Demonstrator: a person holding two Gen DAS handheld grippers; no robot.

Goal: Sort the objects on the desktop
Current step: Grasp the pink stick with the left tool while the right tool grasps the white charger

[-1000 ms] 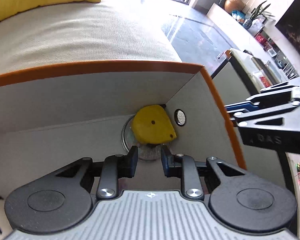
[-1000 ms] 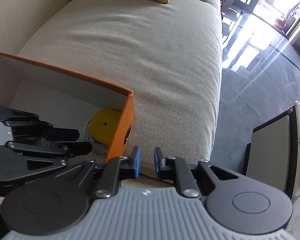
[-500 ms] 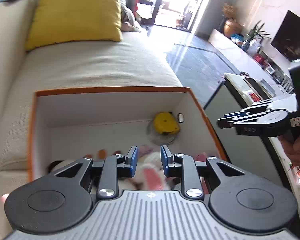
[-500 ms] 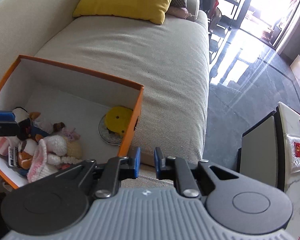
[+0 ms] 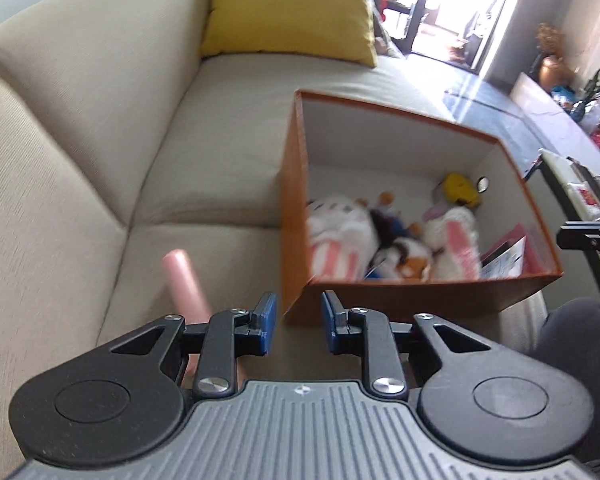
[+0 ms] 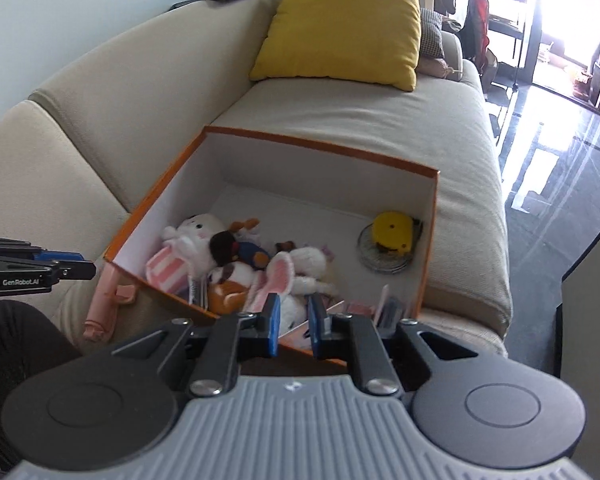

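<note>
An orange box (image 5: 293, 208) with white inner walls stands on the beige sofa. In it lie several plush toys (image 5: 342, 236), a yellow tape measure (image 5: 458, 190) on a round metal disc, and cards at the near right corner. My left gripper (image 5: 298, 322) hovers over the box's near left corner, its blue pads apart with nothing between them. In the right wrist view the box (image 6: 320, 147) fills the middle, with the plush toys (image 6: 194, 240) and tape measure (image 6: 394, 232) inside. My right gripper (image 6: 293, 322) hangs over the near rim, with a narrow empty gap between its pads.
A pink stick-like object (image 5: 182, 280) lies on the sofa seat left of the box, also seen as the pink object (image 6: 107, 296). A yellow cushion (image 6: 340, 28) leans at the sofa's far end. A dark-clad knee (image 5: 576, 344) and a side table edge (image 5: 572, 184) are on the right.
Both grippers have drawn back and up out of the box, so the whole box and its toys now show. The left one has also swung leftward. Neither pair of jaws has changed its gap.
</note>
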